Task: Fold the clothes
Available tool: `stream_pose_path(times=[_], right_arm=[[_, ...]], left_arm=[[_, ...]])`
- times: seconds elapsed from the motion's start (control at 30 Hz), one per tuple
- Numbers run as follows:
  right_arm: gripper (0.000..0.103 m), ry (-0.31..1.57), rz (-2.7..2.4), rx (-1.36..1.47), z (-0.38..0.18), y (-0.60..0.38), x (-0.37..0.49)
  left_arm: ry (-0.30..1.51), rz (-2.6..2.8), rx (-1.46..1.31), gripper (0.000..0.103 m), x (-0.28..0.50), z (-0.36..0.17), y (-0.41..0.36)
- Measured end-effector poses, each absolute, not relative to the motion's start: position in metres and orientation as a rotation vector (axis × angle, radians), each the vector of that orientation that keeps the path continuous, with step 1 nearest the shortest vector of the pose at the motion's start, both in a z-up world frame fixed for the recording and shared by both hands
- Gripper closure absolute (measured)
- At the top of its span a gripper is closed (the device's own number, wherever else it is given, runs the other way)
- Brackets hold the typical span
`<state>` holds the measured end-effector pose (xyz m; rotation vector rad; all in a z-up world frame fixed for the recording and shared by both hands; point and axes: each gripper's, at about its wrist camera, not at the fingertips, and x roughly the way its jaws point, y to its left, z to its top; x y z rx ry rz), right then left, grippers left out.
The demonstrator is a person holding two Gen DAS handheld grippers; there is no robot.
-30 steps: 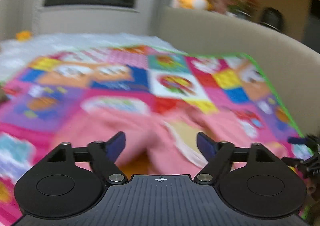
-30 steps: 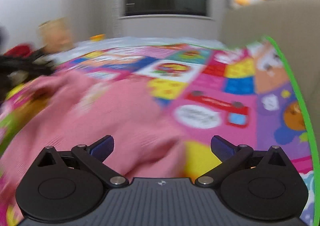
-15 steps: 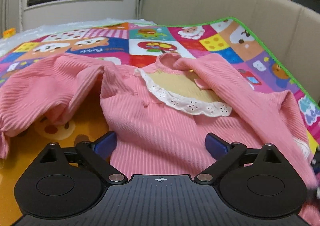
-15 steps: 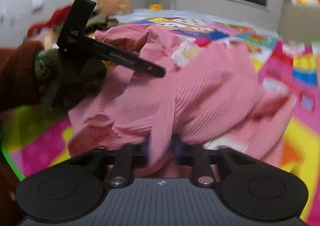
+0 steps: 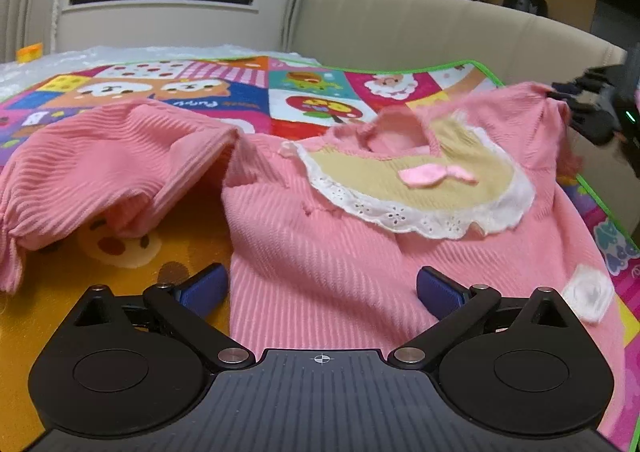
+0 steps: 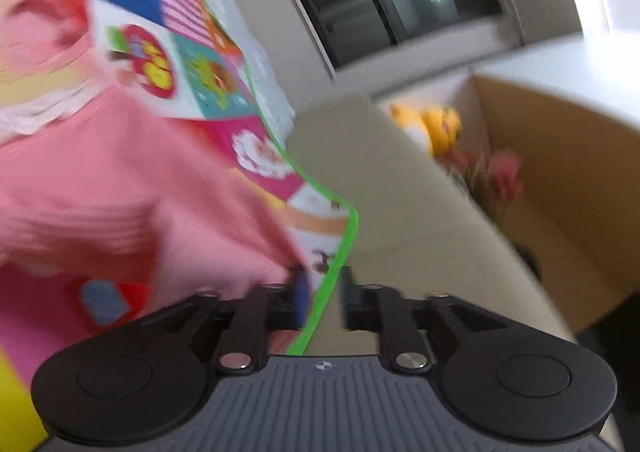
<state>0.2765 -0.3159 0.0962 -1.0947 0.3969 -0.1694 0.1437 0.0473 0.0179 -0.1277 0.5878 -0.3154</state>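
The play mat (image 5: 224,91) is the biggest thing under me, a patchwork of bright cartoon squares with a green edge, running up against a beige sofa back (image 5: 420,27). On it lies the pink top (image 5: 320,252), front up, spread but rumpled: its body comes toward my left tool, one sleeve (image 5: 104,171) is flopped out to the left and humped over itself, and the far right shoulder is raised off the mat toward my other tool. It is not folded as it lies.

My left gripper (image 5: 320,288) is spread wide, one blue pad on each side of the lower body of the top, closed on nothing. My right gripper (image 6: 322,298) shows in a blurred view; its pads stand close together with a narrow gap, and the pink cloth runs to the left pad, but I cannot tell whether cloth is pinched.

The knit looks ribbed, soft and light, so I judge it will drape and sag from any single hold and stretch if tugged. I would grip through the plain ribbed cloth at a shoulder seam or the hem corner.

The tan bib with its lace collar (image 5: 420,211) looks more delicate, and the little pink bow (image 5: 436,175) and white flower patch (image 5: 588,292) could snag, so I would keep my pads off those.
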Motion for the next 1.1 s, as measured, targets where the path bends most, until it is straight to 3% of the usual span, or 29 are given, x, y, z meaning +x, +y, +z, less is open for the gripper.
stream_pose_path(times=[0.03,0.1,0.4,0.43,0.47,0.5,0.53,0.57,0.6,0.7,0.9,1.0,1.1], right_arm=[[0.04,0.424,-0.174,-1.065,0.098,-0.321,0.285],[0.028,0.489,-0.141,-1.007,0.094,-0.328,0.291],[0.028,0.502,0.072,-0.384,0.11,-0.35,0.229],[0.028,0.49,0.102,-0.338,0.111,-0.348,0.222],[0.028,0.478,0.132,-0.292,0.111,-0.346,0.216],[0.034,0.469,0.164,-0.255,0.113,-0.343,0.21],[0.048,0.47,0.2,-0.244,0.114,-0.338,0.207],[0.055,0.47,0.229,-0.246,0.114,-0.331,0.207],[0.061,0.469,0.257,-0.247,0.114,-0.325,0.208],[0.061,0.484,0.293,-0.271,0.102,-0.311,0.223],[0.061,0.58,0.2,-0.262,0.057,-0.316,0.273],[0.044,0.64,0.125,-0.242,0.031,-0.325,0.301],[0.044,0.65,0.062,-0.242,0.032,-0.333,0.303]], left_arm=[[0.588,-0.312,-0.126,0.0,0.144,0.018,0.047],[0.589,-0.31,-0.128,0.0,0.144,0.018,0.047],[0.643,-0.302,-0.385,0.001,0.177,0.037,0.079],[0.646,-0.3,-0.403,0.007,0.187,0.04,0.081],[0.652,-0.299,-0.409,0.025,0.197,0.042,0.083],[0.664,-0.3,-0.396,0.037,0.209,0.044,0.082],[0.671,-0.292,-0.378,0.06,0.22,0.047,0.082],[0.661,-0.264,-0.358,0.08,0.229,0.051,0.084],[0.634,-0.226,-0.35,0.085,0.235,0.057,0.09],[0.556,-0.096,-0.336,0.085,0.244,0.071,0.118],[0.599,0.082,-0.279,0.082,0.235,0.065,0.17],[0.619,0.104,-0.292,0.079,0.217,0.058,0.186],[0.618,0.017,-0.31,0.071,0.193,0.063,0.177]])
